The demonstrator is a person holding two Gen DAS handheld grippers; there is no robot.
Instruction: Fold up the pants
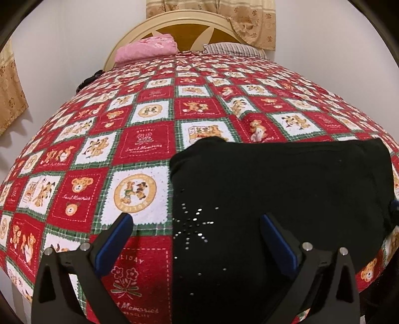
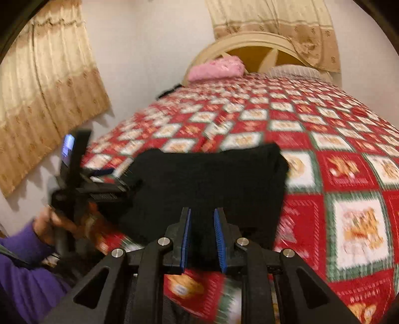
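Black knit pants (image 1: pixel 274 199), folded into a thick, roughly rectangular pad, lie on the near part of the red, white and green checked bedspread (image 1: pixel 139 142) printed with teddy bears. From my left wrist view I get a sharp look: a starburst of small silver studs (image 1: pixel 194 224) on the pants' near left part, soft matte fabric, a straight left edge. My left gripper (image 1: pixel 197 234) hangs over that edge with its blue-padded black fingers (image 1: pixel 114 241) spread wide, nothing between them, one finger over bedspread and the other over pants.

The right wrist view is motion-blurred; no studs readable there. What it adds: my right gripper (image 2: pixel 202 221) with jaws narrow and a fold of the black pants (image 2: pixel 204 179) bunched between the ribbed blue pads (image 2: pixel 219 239), so I read it as pinching the near edge. It also shows the left gripper (image 2: pixel 109 179) from the side at the pants' left edge, held by a hand (image 2: pixel 57 224) in a purple sleeve (image 2: pixel 27 274), and a beige patterned curtain (image 2: pixel 45 104) on the left wall.

Both views show the cream arched headboard (image 1: pixel 159 22), a folded pink fuzzy blanket (image 1: pixel 147 48) and a striped pillow (image 1: pixel 232 48) at the far end.
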